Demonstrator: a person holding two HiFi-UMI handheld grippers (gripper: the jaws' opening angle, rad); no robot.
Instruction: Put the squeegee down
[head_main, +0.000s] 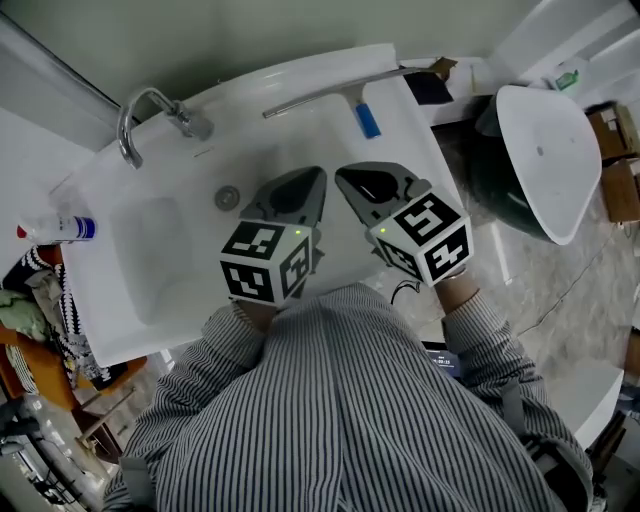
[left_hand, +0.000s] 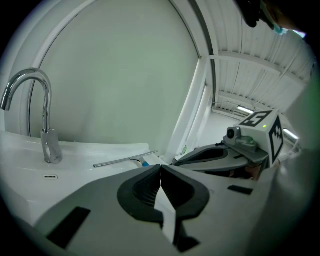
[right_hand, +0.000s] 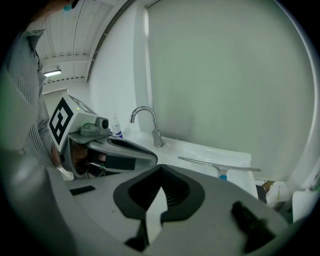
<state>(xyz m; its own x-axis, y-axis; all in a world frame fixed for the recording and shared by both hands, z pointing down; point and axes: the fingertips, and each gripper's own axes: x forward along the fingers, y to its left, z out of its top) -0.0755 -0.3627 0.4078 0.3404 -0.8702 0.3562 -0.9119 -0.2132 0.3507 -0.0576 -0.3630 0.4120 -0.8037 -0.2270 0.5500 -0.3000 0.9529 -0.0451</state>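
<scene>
- Lying flat along the back rim of the white washbasin (head_main: 300, 140), the squeegee (head_main: 350, 92) is well apart from both claws. It has a long, thin metal blade bar and a short blue handle.
- The left claw (left_hand: 160, 169) and right claw (right_hand: 161, 171) hang side by side over the basin, each pressed fully together with nothing gripped.
- A curved chrome faucet (head_main: 150, 108) stands at the basin's left end, and a spray bottle (head_main: 58, 229) sits past that edge.
- A striped shirt (head_main: 340, 400) covers the basin's near rim.
</scene>
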